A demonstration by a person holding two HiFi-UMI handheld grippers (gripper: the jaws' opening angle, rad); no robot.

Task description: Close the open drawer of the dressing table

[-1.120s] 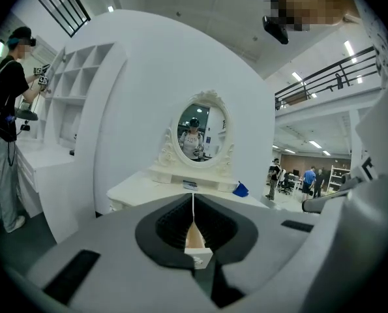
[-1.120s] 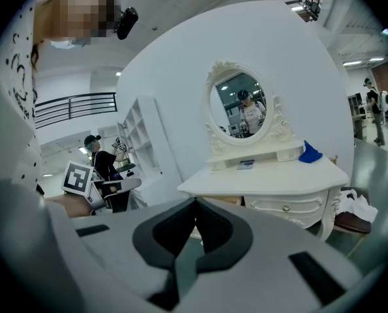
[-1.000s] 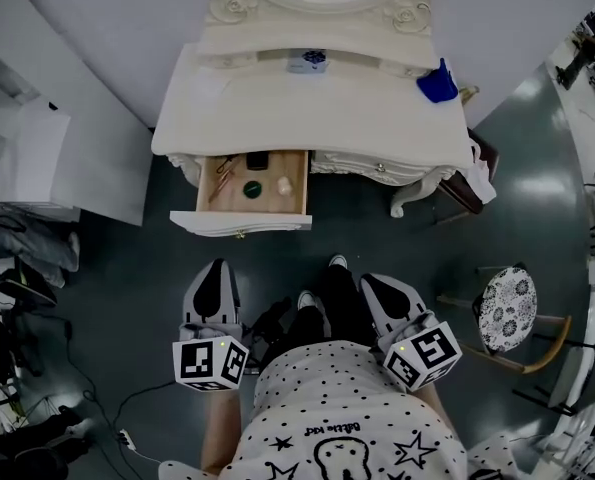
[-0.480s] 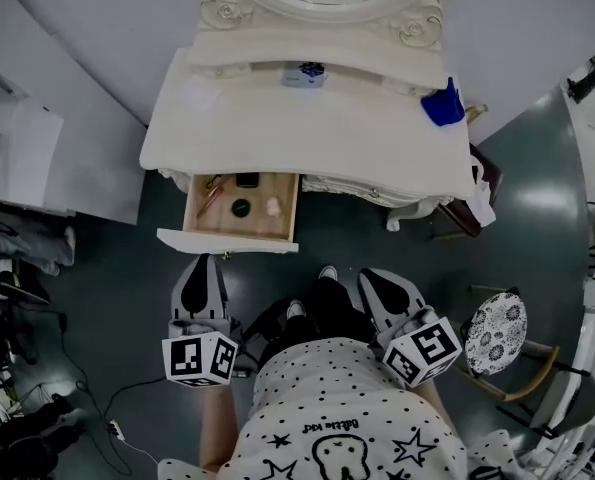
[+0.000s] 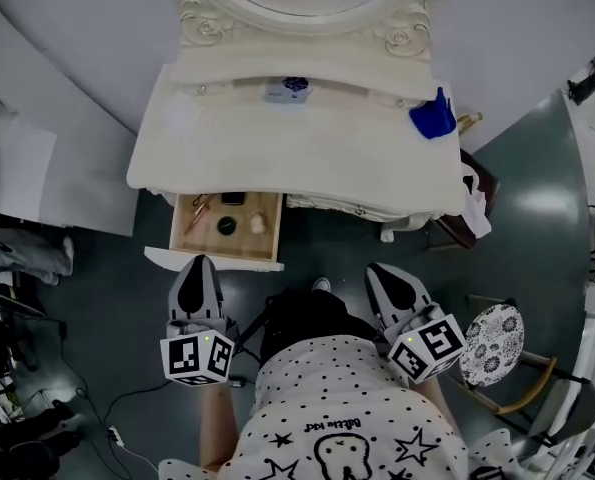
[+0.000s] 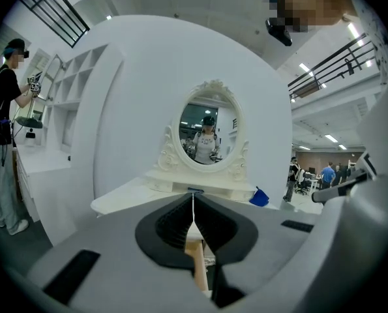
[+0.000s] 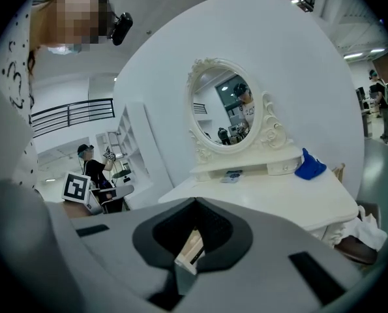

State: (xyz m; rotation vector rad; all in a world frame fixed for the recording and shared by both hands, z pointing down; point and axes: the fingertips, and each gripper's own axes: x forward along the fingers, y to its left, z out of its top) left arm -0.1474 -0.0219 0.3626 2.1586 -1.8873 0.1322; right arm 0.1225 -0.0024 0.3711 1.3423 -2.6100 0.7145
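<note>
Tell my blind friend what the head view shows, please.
Seen from above, a white dressing table has its left drawer pulled open, with small things inside. A person points two shut claws at it: the left claw right by the drawer front, the right claw farther right.

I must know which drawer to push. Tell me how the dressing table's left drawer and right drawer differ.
The left drawer is pulled out; the right drawer sits shut under the tabletop. The left drawer shows its wooden inside and small items; the right drawer shows only its front. Both fronts are cream-white.
</note>
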